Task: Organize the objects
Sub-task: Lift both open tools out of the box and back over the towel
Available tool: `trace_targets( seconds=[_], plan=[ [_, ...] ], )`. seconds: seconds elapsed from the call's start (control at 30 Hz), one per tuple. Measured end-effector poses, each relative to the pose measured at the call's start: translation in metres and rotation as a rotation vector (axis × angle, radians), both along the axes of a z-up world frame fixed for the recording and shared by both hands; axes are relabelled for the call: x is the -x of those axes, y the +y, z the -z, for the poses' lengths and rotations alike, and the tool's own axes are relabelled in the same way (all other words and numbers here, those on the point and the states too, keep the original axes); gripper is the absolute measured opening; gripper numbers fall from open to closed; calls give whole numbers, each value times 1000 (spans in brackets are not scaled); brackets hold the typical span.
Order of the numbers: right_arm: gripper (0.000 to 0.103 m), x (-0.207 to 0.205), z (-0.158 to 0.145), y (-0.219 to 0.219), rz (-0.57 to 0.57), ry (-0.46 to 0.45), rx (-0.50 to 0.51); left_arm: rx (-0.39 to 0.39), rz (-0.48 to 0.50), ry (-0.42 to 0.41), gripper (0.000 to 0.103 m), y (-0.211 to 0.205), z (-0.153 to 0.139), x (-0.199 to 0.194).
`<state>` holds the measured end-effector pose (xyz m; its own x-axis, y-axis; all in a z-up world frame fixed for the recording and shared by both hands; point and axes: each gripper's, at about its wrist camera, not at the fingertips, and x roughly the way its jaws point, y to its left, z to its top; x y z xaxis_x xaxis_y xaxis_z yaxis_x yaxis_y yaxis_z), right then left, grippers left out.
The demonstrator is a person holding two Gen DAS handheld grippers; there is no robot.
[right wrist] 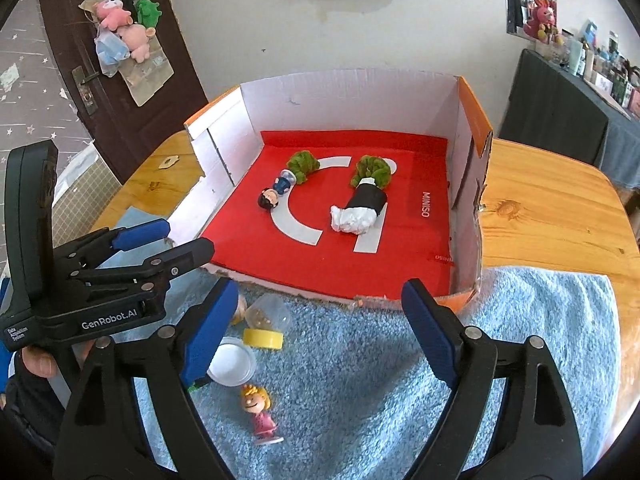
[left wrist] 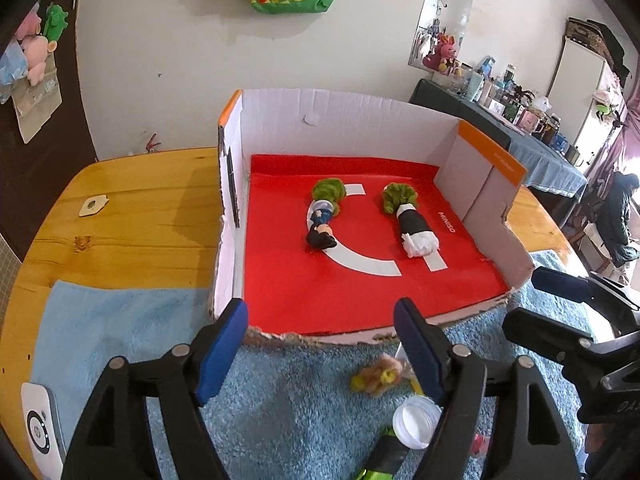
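An open cardboard box [left wrist: 344, 120] [right wrist: 352, 96] with a red floor stands on the table. Inside it lie a dark-haired figurine in blue [left wrist: 322, 220] [right wrist: 276, 192] and a black-and-white figure [left wrist: 414, 228] [right wrist: 362, 204], each with a green tuft at its far end. On the blue towel [right wrist: 360, 360] in front of the box lie a pink-dress figurine [right wrist: 260, 412], a clear capsule [right wrist: 270, 312] with a yellow ring [right wrist: 264, 338], and a round white lid [right wrist: 232, 362] [left wrist: 414, 420]. My left gripper [left wrist: 320, 320] [right wrist: 186, 236] and right gripper [right wrist: 320, 292] [left wrist: 528, 298] hover open before the box's front edge, both empty.
The wooden table [left wrist: 140, 220] extends left and right of the box. A white device [left wrist: 40, 428] lies at the towel's near left corner. A small tan and yellow toy [left wrist: 380, 376] lies by my left gripper's right finger. A hand holds the left gripper's handle.
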<state>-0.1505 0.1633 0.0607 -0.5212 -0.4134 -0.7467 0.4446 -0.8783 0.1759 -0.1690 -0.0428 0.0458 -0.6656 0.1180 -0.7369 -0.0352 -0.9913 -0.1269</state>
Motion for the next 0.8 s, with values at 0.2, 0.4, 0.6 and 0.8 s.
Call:
trace_targets(
  seconds=[0.2,0.4,0.6,0.8],
  plan=[
    [87,-11,1,0,-1,8,-4,3,-1,8,87,0,-1,-11],
    [88,-15,1,1,0,7,-3,3,-9,-2,88,-2,2,-21],
    [88,-22,3,2,-1,9,-5,3,-2,-3,90,0,4,-28],
    [89,-34,6,3,-4,10,-6,3,6,-4,90,3,5,-35]
  ],
)
